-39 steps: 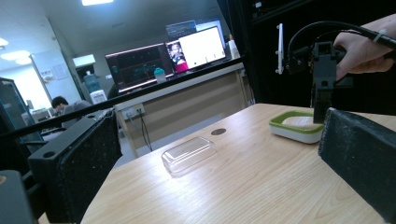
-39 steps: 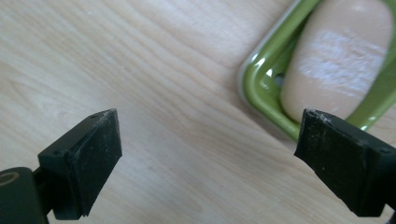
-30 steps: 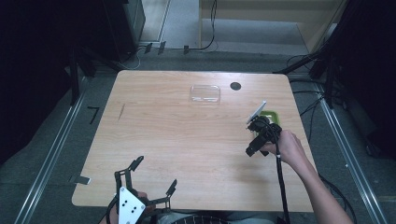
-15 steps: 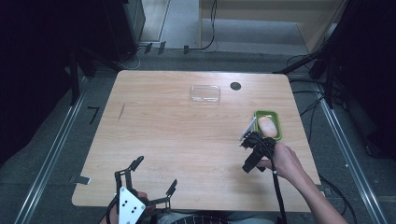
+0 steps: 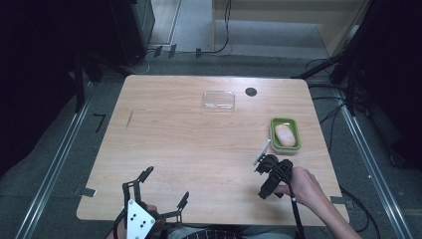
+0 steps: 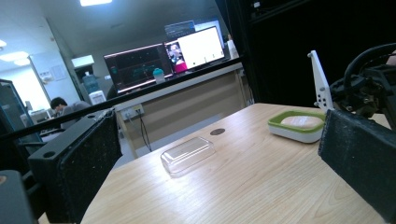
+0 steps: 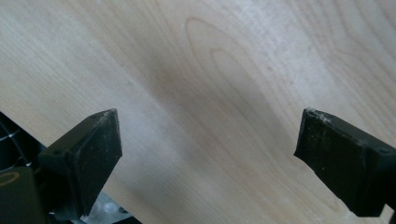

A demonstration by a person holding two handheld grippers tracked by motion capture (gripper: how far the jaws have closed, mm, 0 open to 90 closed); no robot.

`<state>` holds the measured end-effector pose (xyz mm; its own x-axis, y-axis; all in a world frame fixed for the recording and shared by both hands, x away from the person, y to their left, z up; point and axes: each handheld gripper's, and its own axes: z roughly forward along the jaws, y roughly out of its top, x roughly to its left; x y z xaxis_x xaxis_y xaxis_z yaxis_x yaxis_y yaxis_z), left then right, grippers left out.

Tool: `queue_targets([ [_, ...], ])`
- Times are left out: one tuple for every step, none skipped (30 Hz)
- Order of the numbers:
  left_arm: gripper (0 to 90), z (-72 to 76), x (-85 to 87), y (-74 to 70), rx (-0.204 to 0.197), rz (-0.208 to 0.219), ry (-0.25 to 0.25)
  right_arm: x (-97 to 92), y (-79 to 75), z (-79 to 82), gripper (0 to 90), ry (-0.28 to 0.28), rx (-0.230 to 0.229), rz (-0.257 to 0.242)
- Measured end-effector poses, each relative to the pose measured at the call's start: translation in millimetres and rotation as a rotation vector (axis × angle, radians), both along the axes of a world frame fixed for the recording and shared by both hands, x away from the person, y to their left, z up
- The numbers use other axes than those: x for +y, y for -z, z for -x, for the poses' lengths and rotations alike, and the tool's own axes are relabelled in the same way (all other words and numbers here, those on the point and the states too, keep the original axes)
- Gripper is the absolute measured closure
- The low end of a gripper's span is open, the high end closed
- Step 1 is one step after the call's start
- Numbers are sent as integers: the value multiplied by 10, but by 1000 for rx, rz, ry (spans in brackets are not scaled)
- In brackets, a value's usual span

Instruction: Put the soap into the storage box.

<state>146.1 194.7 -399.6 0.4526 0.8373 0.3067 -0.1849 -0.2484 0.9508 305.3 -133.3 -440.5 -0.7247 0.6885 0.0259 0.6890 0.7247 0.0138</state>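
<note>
1 clear lid [image 5: 218, 100] beyond green dish [image 5: 285, 134]

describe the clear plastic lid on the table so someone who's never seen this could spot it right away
On the wooden table, look to the far edge, near its middle. The clear lid lies flat there, just left of a small dark round hole. It is see-through and empty, unlike the green-rimmed dish with a pale bar at the right edge.

Colours I see from here
Pale wood-grain surface [image 5: 189, 144]; green-rimmed white soap dish [image 5: 285, 134] with pinkish soap [image 5: 284, 134]; clear lid [image 5: 218, 100]; black claws.
</note>
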Motion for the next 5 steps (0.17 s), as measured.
queue_targets([
  [0,-2,0,0,0,-2,1,-1,8,12,72,-4,0,-4],
  [0,-3,0,-1,0,-2,1,0,16,24,73,-4,-2,-3],
  [0,-4,-1,-1,1,-4,1,0,21,35,74,-8,2,-1],
  [0,-6,-2,-2,1,-3,0,-3,29,48,76,-12,-1,-9],
  [0,-9,-6,0,3,-5,-1,-4,34,54,76,-17,0,-8],
])
